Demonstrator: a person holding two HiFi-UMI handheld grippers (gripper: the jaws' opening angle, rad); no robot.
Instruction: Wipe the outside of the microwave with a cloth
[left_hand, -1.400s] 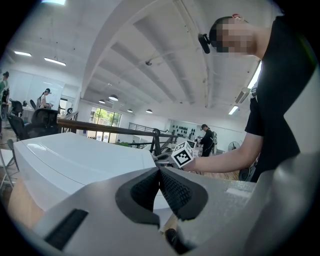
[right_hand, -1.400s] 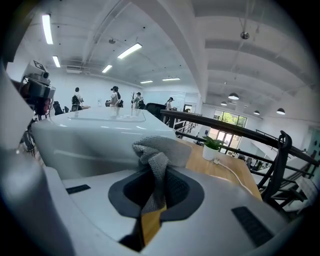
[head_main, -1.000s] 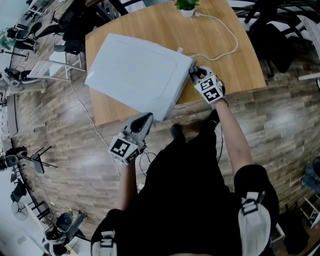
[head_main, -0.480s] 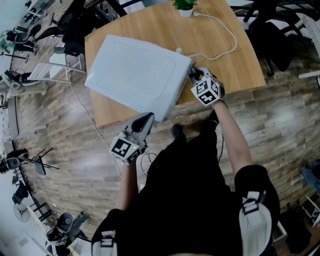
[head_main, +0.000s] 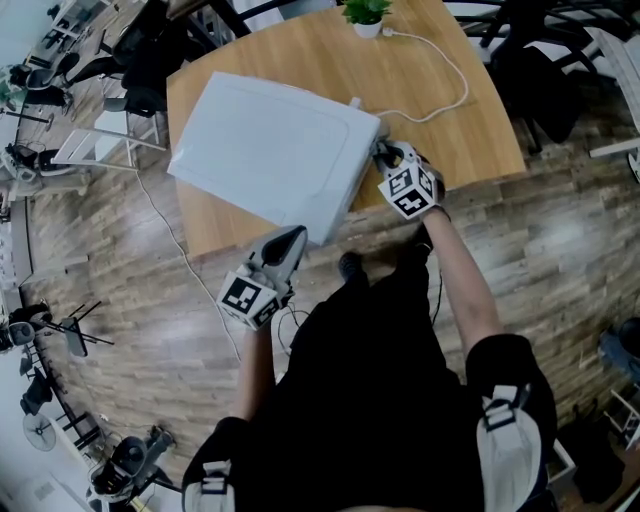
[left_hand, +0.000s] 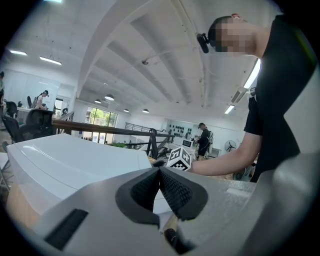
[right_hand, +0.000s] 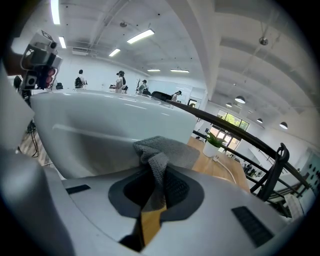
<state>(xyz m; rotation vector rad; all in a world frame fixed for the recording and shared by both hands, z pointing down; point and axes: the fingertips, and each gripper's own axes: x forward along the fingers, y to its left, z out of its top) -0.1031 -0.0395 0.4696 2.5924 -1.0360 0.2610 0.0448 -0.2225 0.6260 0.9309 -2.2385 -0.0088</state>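
Observation:
The white microwave (head_main: 265, 150) stands slanted on the wooden table (head_main: 450, 120). My right gripper (head_main: 384, 153) is at the microwave's right side, shut on a grey knitted cloth (right_hand: 161, 150). In the right gripper view the cloth bunches against the microwave's white wall (right_hand: 100, 125). My left gripper (head_main: 296, 236) hovers by the microwave's near corner, shut with nothing between its pads (left_hand: 172, 187). From the left gripper view the microwave's top (left_hand: 70, 157) and the right gripper's marker cube (left_hand: 180, 157) show beyond the jaws.
A small potted plant (head_main: 367, 14) stands at the table's far edge, and a white cable (head_main: 450, 70) loops from it to the microwave's back. Office chairs (head_main: 150, 50) and tripods (head_main: 60, 330) stand around on the wood floor.
My right gripper has slid a little nearer along the microwave's right side with the cloth. The left gripper has stayed in place.

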